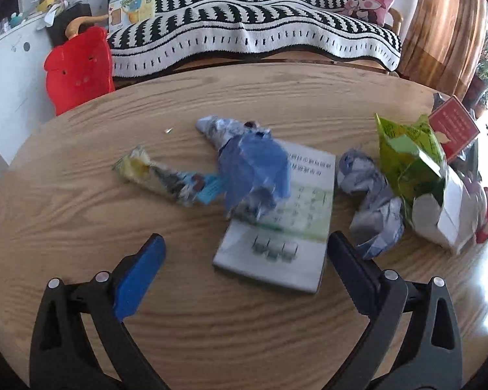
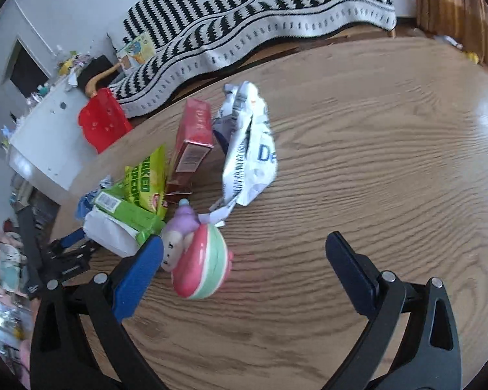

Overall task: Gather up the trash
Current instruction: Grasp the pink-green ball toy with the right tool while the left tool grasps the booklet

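My left gripper (image 1: 245, 247) is open above the round wooden table (image 1: 81, 195), its fingers either side of a booklet (image 1: 276, 224). A blue crumpled wrapper (image 1: 253, 165) lies on the booklet's far corner. A yellow and blue wrapper (image 1: 166, 175) lies to the left, a grey crumpled paper (image 1: 371, 201) to the right, and a green snack bag (image 1: 410, 162) beyond it. My right gripper (image 2: 244, 247) is open with nothing between its fingers. A white crumpled wrapper (image 2: 247, 149) lies ahead of it, with the green snack bag (image 2: 146, 182) at the left.
A pink and green round toy (image 2: 198, 263) sits by my right gripper's left finger. A red box (image 2: 193, 136) stands behind it. A red plastic chair (image 1: 78, 68) and a sofa with a striped black and white throw (image 1: 244, 29) lie past the table's far edge.
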Tool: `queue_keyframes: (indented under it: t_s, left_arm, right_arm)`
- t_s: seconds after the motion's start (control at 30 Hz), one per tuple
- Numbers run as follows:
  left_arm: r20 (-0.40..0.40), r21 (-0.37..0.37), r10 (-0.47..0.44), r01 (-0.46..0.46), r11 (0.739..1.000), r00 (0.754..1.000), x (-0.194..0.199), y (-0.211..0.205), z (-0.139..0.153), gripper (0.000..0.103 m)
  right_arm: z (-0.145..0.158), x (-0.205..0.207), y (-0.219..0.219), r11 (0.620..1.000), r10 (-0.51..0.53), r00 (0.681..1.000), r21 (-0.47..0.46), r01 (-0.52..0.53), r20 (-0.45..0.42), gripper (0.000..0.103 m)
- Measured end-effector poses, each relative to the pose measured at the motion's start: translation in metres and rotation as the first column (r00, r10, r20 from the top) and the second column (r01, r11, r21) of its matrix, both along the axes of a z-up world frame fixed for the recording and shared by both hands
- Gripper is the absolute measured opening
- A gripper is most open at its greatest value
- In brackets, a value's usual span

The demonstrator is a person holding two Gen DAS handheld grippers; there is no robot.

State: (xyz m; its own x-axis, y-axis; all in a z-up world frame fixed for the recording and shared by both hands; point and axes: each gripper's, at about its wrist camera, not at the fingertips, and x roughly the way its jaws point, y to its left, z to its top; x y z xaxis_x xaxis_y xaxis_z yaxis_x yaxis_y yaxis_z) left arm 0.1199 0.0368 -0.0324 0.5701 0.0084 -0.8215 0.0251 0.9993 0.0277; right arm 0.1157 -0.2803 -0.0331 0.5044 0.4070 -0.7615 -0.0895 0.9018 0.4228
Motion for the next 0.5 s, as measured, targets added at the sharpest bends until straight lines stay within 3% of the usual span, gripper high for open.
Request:
queue_keyframes:
  t_s: [0.23,0.37,0.43,0.47,0.5]
  left_arm:
    - [-0.001,0.002,0.019,-0.019,1.0,1.0,0.009,-0.007,-0.001,0.097]
    - [0.0,0.001,0.018,-0.018,1.0,1.0,0.01,-0.007,-0.002,0.097]
    - [0.003,-0.007,0.018,-0.018,1.0,1.0,0.009,-0.007,-0.001,0.097]
    - [0.014,-0.017,0.015,-0.015,1.0,1.0,0.008,-0.007,0.001,0.089]
    - [0.038,-0.028,0.004,-0.003,1.0,0.999,0.005,-0.008,0.004,0.063]
  right_arm:
    - [0.002,0.006,0.024,0.986,0.133,0.989,-0.114,-0.124,0.072,0.09]
    - [-0.01,0.005,0.034,0.982,0.181,0.983,-0.062,-0.178,0.041,0.076]
    - [-0.007,0.003,0.035,0.979,0.2,0.978,-0.043,-0.198,0.062,0.06]
    - [-0.006,0.002,0.035,0.975,0.221,0.973,-0.02,-0.221,0.072,0.046]
    - [-0.006,0.001,0.036,0.972,0.233,0.97,-0.004,-0.234,0.074,0.044]
